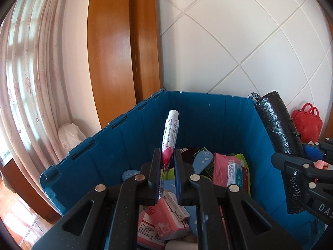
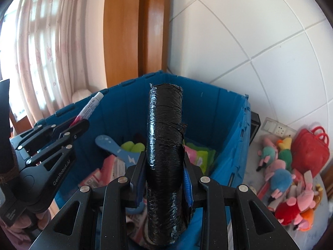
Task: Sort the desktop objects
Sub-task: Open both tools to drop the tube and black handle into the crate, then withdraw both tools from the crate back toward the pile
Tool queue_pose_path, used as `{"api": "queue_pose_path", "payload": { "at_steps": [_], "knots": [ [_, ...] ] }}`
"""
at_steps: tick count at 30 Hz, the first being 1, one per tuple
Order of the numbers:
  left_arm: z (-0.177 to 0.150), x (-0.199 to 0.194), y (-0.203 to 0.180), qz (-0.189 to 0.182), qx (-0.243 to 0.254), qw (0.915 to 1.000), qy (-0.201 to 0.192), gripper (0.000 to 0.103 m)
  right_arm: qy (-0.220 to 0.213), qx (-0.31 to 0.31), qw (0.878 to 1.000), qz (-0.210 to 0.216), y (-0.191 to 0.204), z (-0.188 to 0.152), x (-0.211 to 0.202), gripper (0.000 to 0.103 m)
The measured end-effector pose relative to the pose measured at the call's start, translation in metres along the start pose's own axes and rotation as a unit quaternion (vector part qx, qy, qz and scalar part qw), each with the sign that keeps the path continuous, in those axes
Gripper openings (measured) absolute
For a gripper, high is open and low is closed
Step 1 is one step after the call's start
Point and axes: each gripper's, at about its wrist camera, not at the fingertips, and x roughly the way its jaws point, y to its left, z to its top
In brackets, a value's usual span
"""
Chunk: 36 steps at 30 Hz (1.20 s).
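Both wrist views close above blue bin [image 1: 208, 120], angled down (shared: bin interior, tiled wall [image 2: 249, 41]).

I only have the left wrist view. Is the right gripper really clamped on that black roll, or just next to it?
Observer: Clamped. The right gripper has both pads pressed on the black roll, part-way along its length, over the blue bin.
Operator: Anything beside the red bag?
Observer: Yes, a heap of plush toys lies in front of the red bag, outside the bin.
Operator: And behind them?
Observer: A wall socket panel, white, low on the tiles.
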Motion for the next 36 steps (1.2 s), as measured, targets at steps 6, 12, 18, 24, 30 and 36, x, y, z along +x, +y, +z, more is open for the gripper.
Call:
{"api": "queue_pose_path", "payload": {
  "at_steps": [6,12,18,24,30,36],
  "knots": [
    [-0.007,-0.009,-0.018,-0.002,0.003,1.0,-0.001,0.011,-0.009,-0.01,1.0,-0.023,0.005,0.001,-0.003,0.03],
    [-0.008,-0.01,-0.015,0.003,0.002,1.0,-0.001,0.012,-0.014,-0.018,0.999,-0.029,0.008,0.002,-0.005,0.031],
    [-0.012,-0.016,-0.015,0.007,-0.007,1.0,0.001,0.068,-0.036,-0.025,0.998,-0.045,0.01,0.001,-0.014,0.072],
    [-0.015,-0.034,-0.017,0.023,-0.003,0.9995,-0.02,0.081,-0.046,-0.013,0.998,-0.052,0.003,-0.003,-0.023,0.103],
    [-0.017,-0.045,-0.019,0.01,-0.015,0.9997,-0.015,0.082,-0.059,-0.006,0.996,-0.062,-0.007,-0.011,-0.042,0.103],
    [-0.021,-0.063,-0.041,-0.012,-0.004,0.9994,-0.032,0.082,-0.06,0.008,0.996,-0.066,-0.024,-0.028,-0.057,0.103]
  ]
}}
